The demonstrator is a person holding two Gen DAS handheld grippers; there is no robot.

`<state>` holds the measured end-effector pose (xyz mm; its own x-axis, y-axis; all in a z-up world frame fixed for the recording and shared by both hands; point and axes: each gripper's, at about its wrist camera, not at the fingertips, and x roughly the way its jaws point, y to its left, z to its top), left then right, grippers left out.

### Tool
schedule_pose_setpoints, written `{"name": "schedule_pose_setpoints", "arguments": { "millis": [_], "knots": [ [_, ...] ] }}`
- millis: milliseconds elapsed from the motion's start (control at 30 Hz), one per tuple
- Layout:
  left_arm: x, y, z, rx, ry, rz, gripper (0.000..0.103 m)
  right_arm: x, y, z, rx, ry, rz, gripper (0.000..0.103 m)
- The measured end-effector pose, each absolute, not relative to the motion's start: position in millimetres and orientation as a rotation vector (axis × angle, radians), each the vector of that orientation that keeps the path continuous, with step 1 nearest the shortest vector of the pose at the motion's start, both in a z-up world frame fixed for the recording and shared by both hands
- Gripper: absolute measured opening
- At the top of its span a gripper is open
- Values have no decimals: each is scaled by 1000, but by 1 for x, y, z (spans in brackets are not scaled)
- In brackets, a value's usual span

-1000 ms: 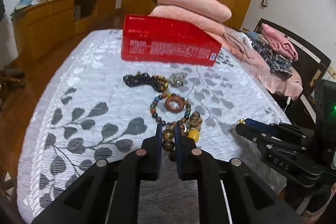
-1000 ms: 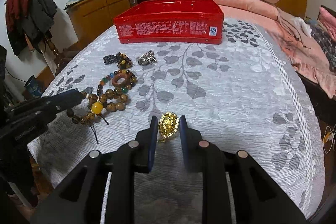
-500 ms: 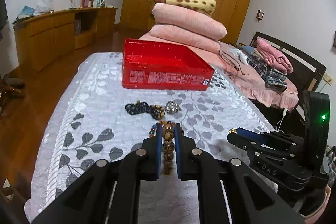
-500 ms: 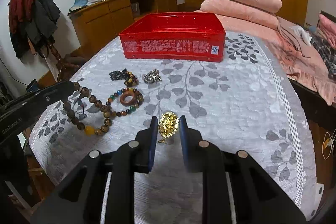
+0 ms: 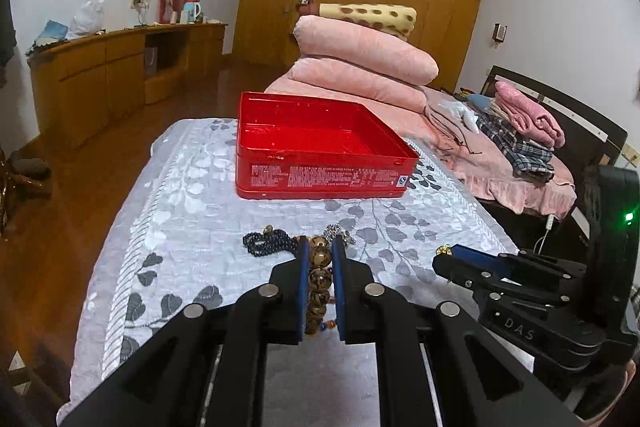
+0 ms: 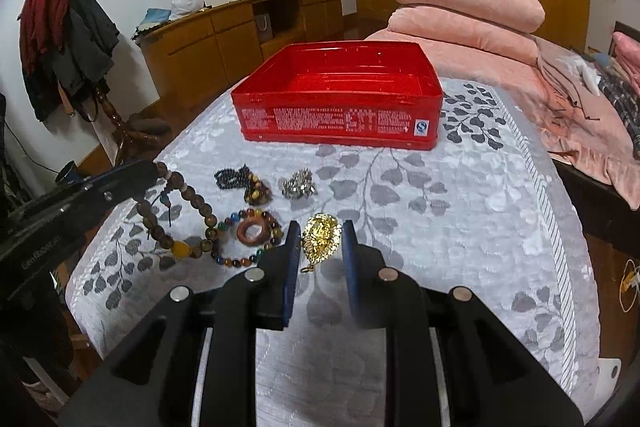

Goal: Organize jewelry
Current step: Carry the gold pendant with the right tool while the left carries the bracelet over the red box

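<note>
Jewelry is split between the two tools and the leaf-patterned bedspread (image 6: 460, 211). The left hand-held gripper (image 5: 319, 259) is clamped narrow on a brown wooden bead bracelet (image 5: 319, 279), whose loop hangs free above the bed. The right hand-held gripper (image 6: 318, 241) pinches a gold pendant (image 6: 321, 235), also lifted clear. Ahead sits the open red tin (image 6: 340, 95), toward the far end of the bedspread and apparently empty. Lying loose between are a multicoloured bead bracelet (image 6: 240, 243) with a wooden ring (image 6: 252, 231), a dark bead strand (image 6: 240, 179) and a silver piece (image 6: 298, 183). To do this well, I would carry each piece fully over the tin's rim before releasing, keeping the dangling loop from snagging the near wall, and drop low.
</note>
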<state>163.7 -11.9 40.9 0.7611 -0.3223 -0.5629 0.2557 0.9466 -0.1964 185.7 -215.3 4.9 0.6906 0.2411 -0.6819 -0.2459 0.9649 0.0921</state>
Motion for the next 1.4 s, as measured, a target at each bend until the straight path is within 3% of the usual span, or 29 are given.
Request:
{"name": "schedule_pose_setpoints", "arguments": {
  "millis": [1400],
  "knots": [
    [278, -40, 86, -125, 549, -318, 11, 299, -224, 47, 43, 711, 242, 20]
  ]
}}
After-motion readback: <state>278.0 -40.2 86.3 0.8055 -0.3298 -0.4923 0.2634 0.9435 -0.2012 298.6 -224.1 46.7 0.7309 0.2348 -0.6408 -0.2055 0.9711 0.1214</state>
